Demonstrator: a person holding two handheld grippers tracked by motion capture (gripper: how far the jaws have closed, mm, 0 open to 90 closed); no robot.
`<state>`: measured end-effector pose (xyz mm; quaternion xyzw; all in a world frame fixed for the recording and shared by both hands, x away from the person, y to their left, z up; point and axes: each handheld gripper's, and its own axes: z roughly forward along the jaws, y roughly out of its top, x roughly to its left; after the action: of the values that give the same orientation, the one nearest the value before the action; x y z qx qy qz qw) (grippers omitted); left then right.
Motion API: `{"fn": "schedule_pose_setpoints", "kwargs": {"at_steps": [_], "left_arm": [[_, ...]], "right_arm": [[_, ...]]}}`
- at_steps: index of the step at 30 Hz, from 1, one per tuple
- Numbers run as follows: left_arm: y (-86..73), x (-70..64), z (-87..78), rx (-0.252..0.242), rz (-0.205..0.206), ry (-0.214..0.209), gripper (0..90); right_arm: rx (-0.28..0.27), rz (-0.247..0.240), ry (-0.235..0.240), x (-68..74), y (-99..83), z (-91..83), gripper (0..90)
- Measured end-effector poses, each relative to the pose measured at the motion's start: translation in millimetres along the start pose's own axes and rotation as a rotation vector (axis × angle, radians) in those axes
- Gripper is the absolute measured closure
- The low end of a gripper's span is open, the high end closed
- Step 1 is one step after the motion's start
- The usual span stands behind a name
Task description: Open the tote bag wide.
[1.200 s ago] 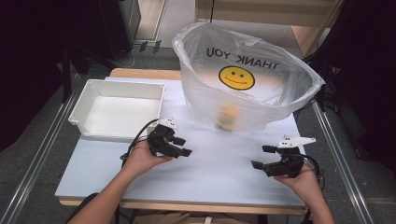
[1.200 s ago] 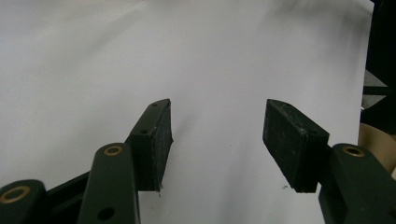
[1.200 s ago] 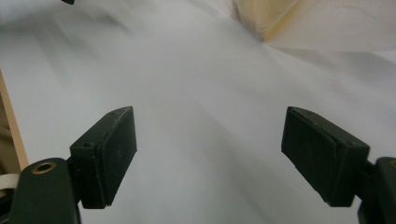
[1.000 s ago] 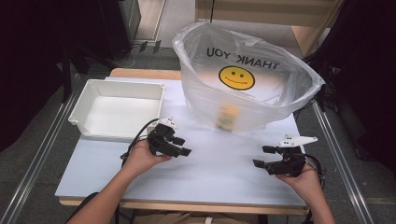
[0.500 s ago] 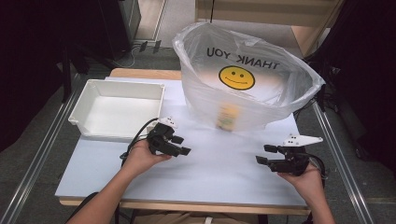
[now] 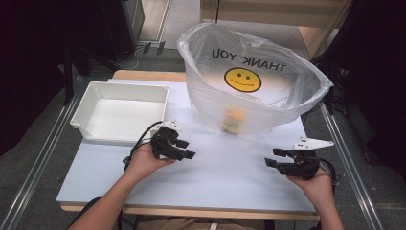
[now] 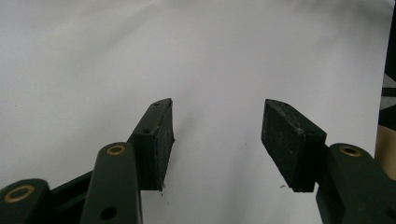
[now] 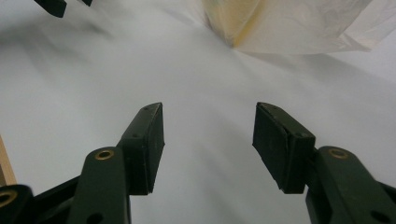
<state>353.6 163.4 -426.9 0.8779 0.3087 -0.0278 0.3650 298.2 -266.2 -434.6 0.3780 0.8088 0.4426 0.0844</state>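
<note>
Both grippers sit low over the white desk [image 6: 225,167], one in each of the person's hands, and neither is holding anything. The left gripper [image 6: 187,149] is at the lower left centre of the high view, its black fingers pointing toward the right side of the frame. In the left gripper view its fingers [image 7: 156,140] are spread wide apart, with only bare desk surface between them.

The right gripper [image 6: 274,158] is at the lower right of the high view, pointing toward the left of the frame, a grey three-cornered plate on top of it. In the right gripper view its fingers [image 8: 144,144] are likewise spread, with plain white desk in the gap. The two grippers are well apart from each other, facing across the open middle of the desk.

The clear plastic bag [image 6: 268,103] stands open in the upper centre and right of the high view, printed with a yellow smiley face and "THANK YOU" seen reversed. A yellowish item [image 6: 233,120] lies inside it near the front wall, blurred through the plastic; I cannot tell what it is. The bag is near both grippers but touches neither.

A white tray [image 6: 95,103] sits at the upper left of the desk, just beyond the left gripper.
</note>
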Motion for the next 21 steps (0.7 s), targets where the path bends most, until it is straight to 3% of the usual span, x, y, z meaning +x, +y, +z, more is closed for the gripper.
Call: {"fn": "schedule_pose_setpoints", "kwargs": {"at_steps": [21], "left_arm": [[-0.8,1.5,-0.6,0.007,-0.01,-0.002,44.3]], "right_arm": [[0.019,0.014,0.001,-0.1,-0.4,1.3,43.9]]}}
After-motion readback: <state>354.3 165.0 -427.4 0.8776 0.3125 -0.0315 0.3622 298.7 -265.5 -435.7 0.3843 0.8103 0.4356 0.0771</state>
